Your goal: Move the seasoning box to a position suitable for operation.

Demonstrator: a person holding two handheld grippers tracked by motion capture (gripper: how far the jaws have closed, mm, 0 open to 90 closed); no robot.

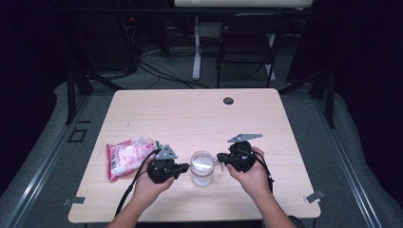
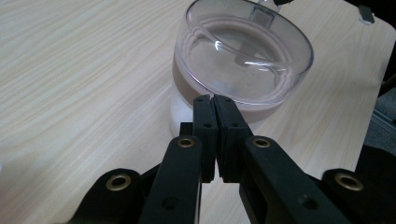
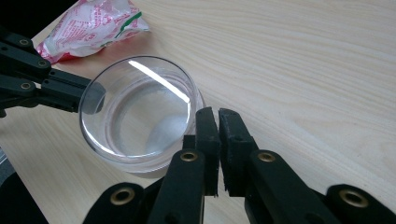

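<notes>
1. Table [image 1: 190,114]: pale wood, fills centre frame of the high view.
2. Red-and-white packet [image 1: 128,156]: lower left, lying flat, just behind the left hand.
3. Clear jar [image 1: 202,167]: lower centre, upright, lidless, white powder low inside.
4. Left gripper [image 1: 186,167]: jaws pressed together, tips at the jar's left wall, gripping nothing.
5. Right gripper [image 1: 220,157]: jaws likewise closed, empty, tips at the jar's right rim.
6. Step, judged: jar bracketed, not grasped. Next calls for spreading one pair of jaws to take the wall.
</notes>
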